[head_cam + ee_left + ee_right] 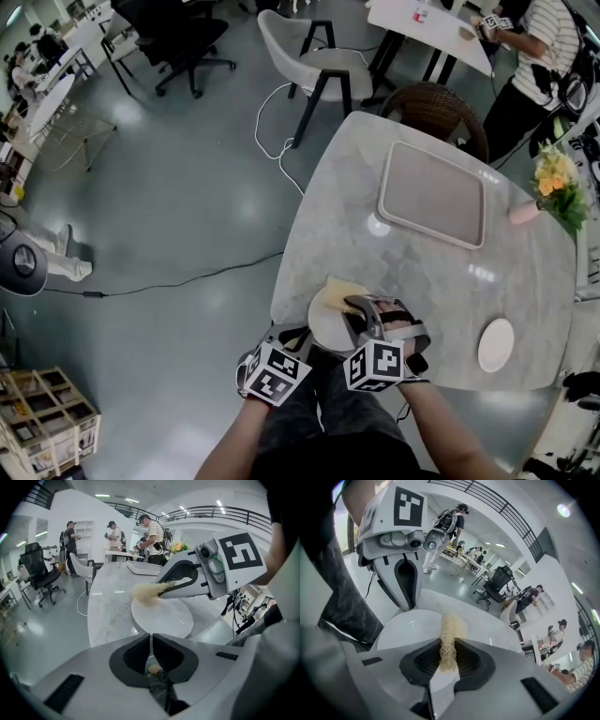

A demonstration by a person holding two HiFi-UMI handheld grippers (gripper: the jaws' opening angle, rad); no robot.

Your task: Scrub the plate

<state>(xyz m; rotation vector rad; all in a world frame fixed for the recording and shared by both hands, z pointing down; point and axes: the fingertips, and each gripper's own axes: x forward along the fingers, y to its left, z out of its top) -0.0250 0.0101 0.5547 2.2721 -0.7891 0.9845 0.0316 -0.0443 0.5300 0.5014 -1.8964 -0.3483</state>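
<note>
A white plate (328, 323) lies at the near left edge of the marble table (412, 272). My left gripper (300, 340) is shut on the plate's near rim, and in the left gripper view the rim (151, 639) runs between the jaws. My right gripper (354, 305) is shut on a pale yellow fibrous scrubber (345, 289), which rests on the plate's far side. In the right gripper view the scrubber (451, 634) sticks out past the jaws onto the plate (405, 630), and the left gripper (407, 599) stands at the far rim.
A rectangular grey tray (433, 194) lies further back on the table. A small white saucer (496, 344) sits near the right front edge. A flower vase (553, 187) stands at the right. A wicker chair (436, 108) and a white chair (323, 66) stand behind; a cable (272, 141) crosses the floor.
</note>
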